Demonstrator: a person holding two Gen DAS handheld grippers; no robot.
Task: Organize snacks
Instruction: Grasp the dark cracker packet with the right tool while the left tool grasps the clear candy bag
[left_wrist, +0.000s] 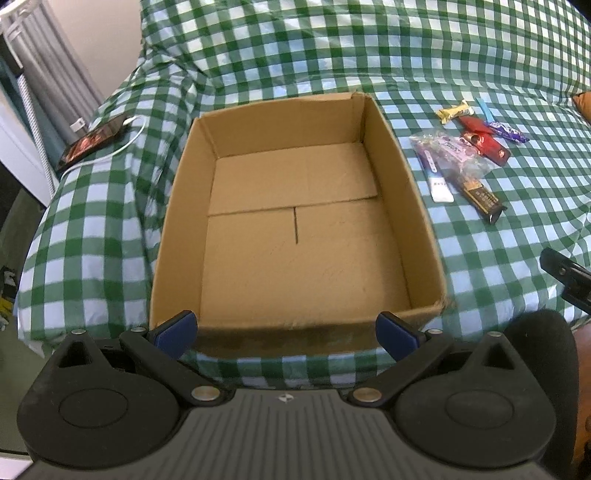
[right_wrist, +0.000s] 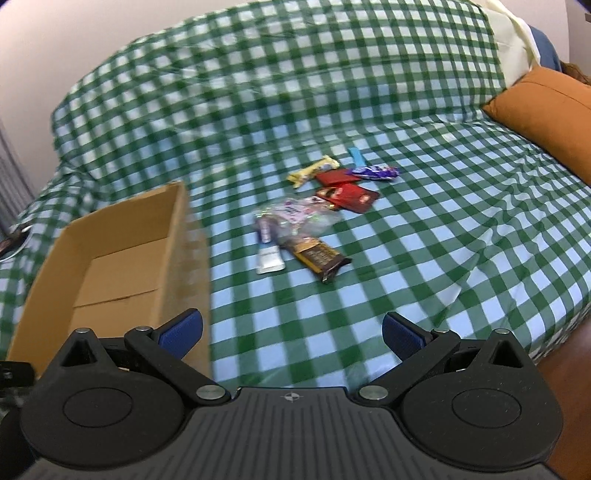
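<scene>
An empty cardboard box (left_wrist: 406, 192) (right_wrist: 177, 236) sits on the green checked cloth. To its right lies a pile of snacks: a dark chocolate bar (left_wrist: 482, 197) (right_wrist: 321, 258), a white tube-shaped packet (left_wrist: 439, 184) (right_wrist: 269, 254), a clear bag of sweets (left_wrist: 448, 147) (right_wrist: 295, 216), red wrappers (left_wrist: 487, 142) (right_wrist: 351, 195), a yellow bar (left_wrist: 454, 112) (right_wrist: 314, 170), a purple wrapper (left_wrist: 509, 133) (right_wrist: 375, 172) and a blue stick (left_wrist: 484, 108) (right_wrist: 357, 157). My left gripper (left_wrist: 286, 332) hangs open just before the box's near wall. My right gripper (right_wrist: 291, 334) is open, well short of the snacks, holding nothing.
A phone (left_wrist: 92, 142) on a white charging cable (left_wrist: 129, 142) lies left of the box. An orange cushion (right_wrist: 543, 107) rests at the far right. The cloth drops off at the left and right edges. Part of the right gripper's black body (left_wrist: 569, 277) shows at the left view's right edge.
</scene>
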